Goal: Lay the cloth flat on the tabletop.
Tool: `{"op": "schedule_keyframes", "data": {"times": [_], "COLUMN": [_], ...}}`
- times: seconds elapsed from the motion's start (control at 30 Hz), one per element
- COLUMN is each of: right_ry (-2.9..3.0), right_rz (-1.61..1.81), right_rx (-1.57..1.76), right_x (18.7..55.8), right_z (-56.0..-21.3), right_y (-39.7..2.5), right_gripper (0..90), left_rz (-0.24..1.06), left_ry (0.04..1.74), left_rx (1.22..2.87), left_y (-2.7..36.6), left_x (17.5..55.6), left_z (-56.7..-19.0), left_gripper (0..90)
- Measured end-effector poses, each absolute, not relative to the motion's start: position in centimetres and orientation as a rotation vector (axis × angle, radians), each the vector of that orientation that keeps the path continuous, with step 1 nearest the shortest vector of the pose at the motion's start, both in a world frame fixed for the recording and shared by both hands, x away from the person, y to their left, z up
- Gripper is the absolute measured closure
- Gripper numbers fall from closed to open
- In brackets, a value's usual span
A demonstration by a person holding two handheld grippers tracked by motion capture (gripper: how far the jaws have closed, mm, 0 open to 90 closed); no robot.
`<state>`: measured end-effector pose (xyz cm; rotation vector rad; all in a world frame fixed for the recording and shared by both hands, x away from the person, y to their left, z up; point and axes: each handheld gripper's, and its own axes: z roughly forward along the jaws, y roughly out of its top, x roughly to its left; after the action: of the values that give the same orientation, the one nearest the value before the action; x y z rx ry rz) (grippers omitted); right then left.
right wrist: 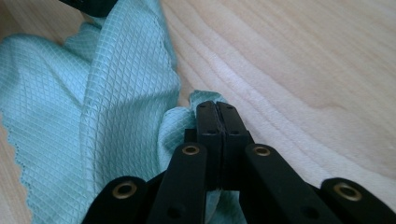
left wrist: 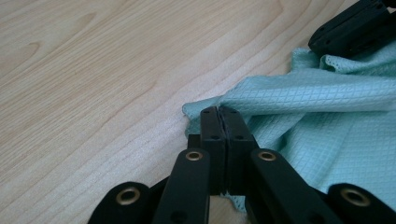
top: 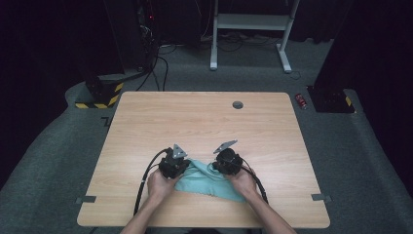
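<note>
A light teal cloth (top: 207, 181) with a diamond weave lies crumpled near the front middle of the wooden table (top: 195, 122). My left gripper (top: 174, 163) sits at the cloth's left corner. In the left gripper view its jaws are pressed together on the cloth's (left wrist: 317, 121) corner, gripper (left wrist: 219, 112). My right gripper (top: 227, 160) sits at the cloth's far right corner. In the right gripper view its jaws are closed on a bunched corner of the cloth (right wrist: 93, 121), gripper (right wrist: 216, 106). The other gripper's black body (left wrist: 355, 25) shows at the top right of the left gripper view.
A round grommet hole (top: 237, 105) is near the table's far edge. Tape marks (top: 85, 199) sit at the front corners. Beyond the table stand a white frame (top: 253, 29), cables and a yellow-black striped base (top: 100, 95) on grey carpet.
</note>
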<state>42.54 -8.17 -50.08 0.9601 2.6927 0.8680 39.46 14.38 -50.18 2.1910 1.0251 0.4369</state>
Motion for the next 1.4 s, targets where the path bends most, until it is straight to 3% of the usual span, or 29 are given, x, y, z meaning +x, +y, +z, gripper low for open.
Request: {"op": "schedule_keyframes", "data": {"times": [0.47, 0.77, 0.93, 1.1, 1.4], "right_ry": [2.384, 2.246, 2.225, 2.197, 2.238], "right_rz": [1.003, 0.948, 0.916, 0.961, 0.967], "right_rx": [1.100, 1.249, 1.304, 1.345, 1.329], "right_x": [43.0, 45.1, 46.2, 46.4, 45.3], "right_z": [-46.6, -47.6, -48.8, -48.7, -48.4], "right_y": [-13.4, -14.6, -15.0, -16.3, -17.7], "right_gripper": [89.4, 89.5, 88.8, 78.6, 71.0], "left_rz": [0.452, 0.508, 0.534, 0.541, 0.486], "left_ry": [1.023, 1.085, 1.157, 1.174, 1.147], "left_rx": [2.217, 2.254, 2.248, 2.187, 2.168], "left_y": [13.7, 12.3, 12.1, 13.2, 14.5], "left_x": [42.1, 46.1, 47.2, 46.1, 43.6], "left_z": [-47.8, -48.1, -49.3, -48.9, -48.6], "left_gripper": [88.5, 86.2, 79.2, 64.6, 59.3]}}
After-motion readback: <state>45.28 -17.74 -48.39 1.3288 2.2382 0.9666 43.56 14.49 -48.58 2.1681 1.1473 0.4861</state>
